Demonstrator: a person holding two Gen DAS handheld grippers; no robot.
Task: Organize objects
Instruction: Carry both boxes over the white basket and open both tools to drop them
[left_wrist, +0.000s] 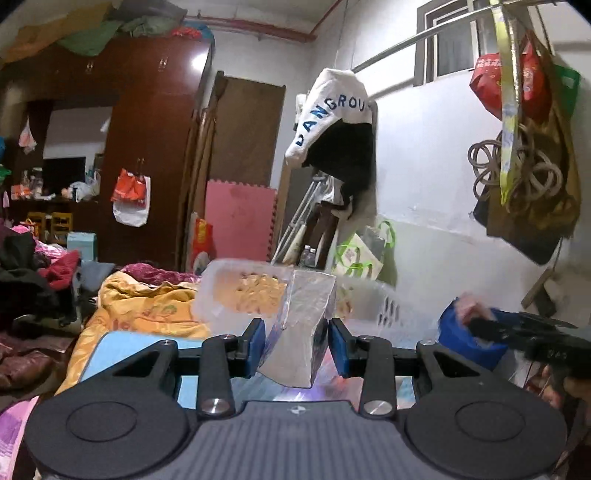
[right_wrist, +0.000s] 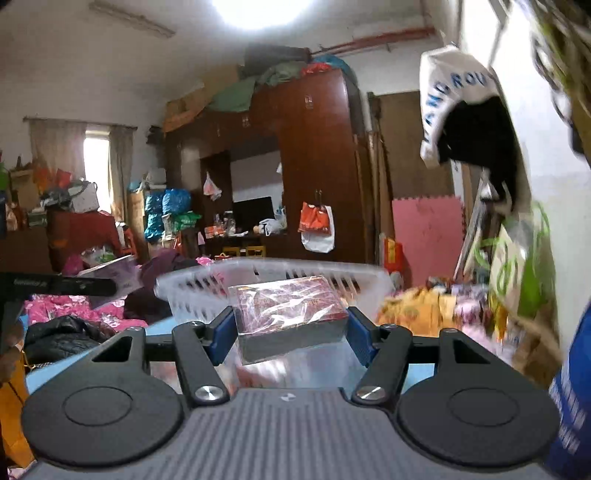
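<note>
Silvery pack (left_wrist: 301, 325) between fingers (left_wrist: 258, 341), seemingly clamped

walls: white | wardrobe (right_wrist: 314, 162): dark wood | window (right_wrist: 96, 162): curtained | ceiling light (right_wrist: 258, 11): on

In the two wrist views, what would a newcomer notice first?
Each hand-held gripper holds a wrapped box: the left hand-held gripper clamps a silvery box, the right hand-held gripper a dark red box. Just behind both stands a white slotted plastic basket.
</note>
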